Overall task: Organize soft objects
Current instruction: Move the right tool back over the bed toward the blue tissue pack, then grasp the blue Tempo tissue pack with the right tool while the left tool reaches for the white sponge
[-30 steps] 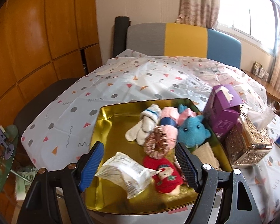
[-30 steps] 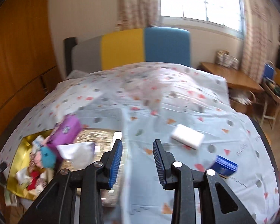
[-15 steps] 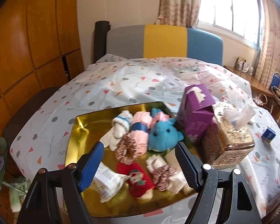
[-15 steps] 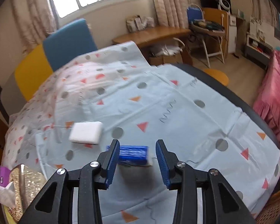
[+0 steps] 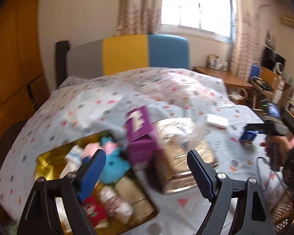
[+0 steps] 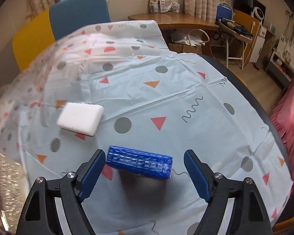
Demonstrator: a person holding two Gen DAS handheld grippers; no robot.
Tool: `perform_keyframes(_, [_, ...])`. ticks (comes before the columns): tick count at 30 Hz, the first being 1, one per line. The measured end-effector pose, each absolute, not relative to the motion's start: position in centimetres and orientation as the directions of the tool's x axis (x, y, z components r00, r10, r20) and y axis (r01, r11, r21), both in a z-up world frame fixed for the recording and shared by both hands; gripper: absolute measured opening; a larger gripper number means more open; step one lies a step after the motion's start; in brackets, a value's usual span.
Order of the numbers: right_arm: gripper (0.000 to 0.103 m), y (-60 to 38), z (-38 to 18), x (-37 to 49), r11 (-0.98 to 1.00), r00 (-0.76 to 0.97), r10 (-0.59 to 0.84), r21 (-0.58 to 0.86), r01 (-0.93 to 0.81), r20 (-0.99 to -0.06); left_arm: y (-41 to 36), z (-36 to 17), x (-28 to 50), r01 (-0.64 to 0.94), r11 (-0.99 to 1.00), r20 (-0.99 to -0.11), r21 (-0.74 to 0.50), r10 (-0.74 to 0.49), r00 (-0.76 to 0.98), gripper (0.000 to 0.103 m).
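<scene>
Change: where narrow tongs were seen a moment ago, the right tongs (image 6: 142,173) are spread wide — the blue sponge (image 6: 139,163) is framed, ungripped, on the surface (image 6: 186,98).
Left tongs (image 5: 145,173): apart, empty.
Meaning: pickup is judged imminent.

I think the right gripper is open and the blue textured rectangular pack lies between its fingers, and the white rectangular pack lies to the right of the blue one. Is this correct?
One detail is wrong. In the right wrist view the white rectangular pack lies to the left of the blue textured rectangular pack and farther away. The right gripper is open, with the blue pack between its fingers.
</scene>
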State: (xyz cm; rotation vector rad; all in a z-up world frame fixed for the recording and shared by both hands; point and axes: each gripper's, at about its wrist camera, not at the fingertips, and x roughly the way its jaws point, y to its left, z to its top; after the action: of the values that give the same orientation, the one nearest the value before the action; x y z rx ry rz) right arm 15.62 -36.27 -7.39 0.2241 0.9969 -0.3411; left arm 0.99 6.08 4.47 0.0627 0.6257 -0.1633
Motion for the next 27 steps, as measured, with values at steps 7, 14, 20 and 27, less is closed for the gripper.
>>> perform_keyframes(7, [0.050, -36.9, -7.4, 15.8, 0.926, 0.541, -0.112, 0.110, 0.361, -0.834, -1.4, 5.6, 3.5, 0.335, 0.942, -0.597, 0.028, -0.253, 0.762, 0.087])
perform_keyframes(14, [0.044, -37.5, -7.5, 15.5, 0.917, 0.518, 0.015, 0.219, 0.333, -0.855, -5.7, 5.5, 5.6, 0.405, 0.914, -0.640, -0.029, -0.328, 0.694, 0.087])
perform_keyframes(20, [0.044, -36.9, -7.3, 14.4, 0.891, 0.487, 0.207, 0.369, 0.263, -0.849, -7.3, 5.6, 7.2, 0.416, 0.908, -0.657, -0.054, -0.346, 0.670, 0.087])
perform_keyframes(27, [0.059, -39.6, -5.7, 13.5, 0.843, 0.577, 0.161, 0.415, 0.342, -0.801, -10.6, 5.1, 10.3, 0.445, 0.889, -0.703, -0.112, -0.387, 0.597, 0.087])
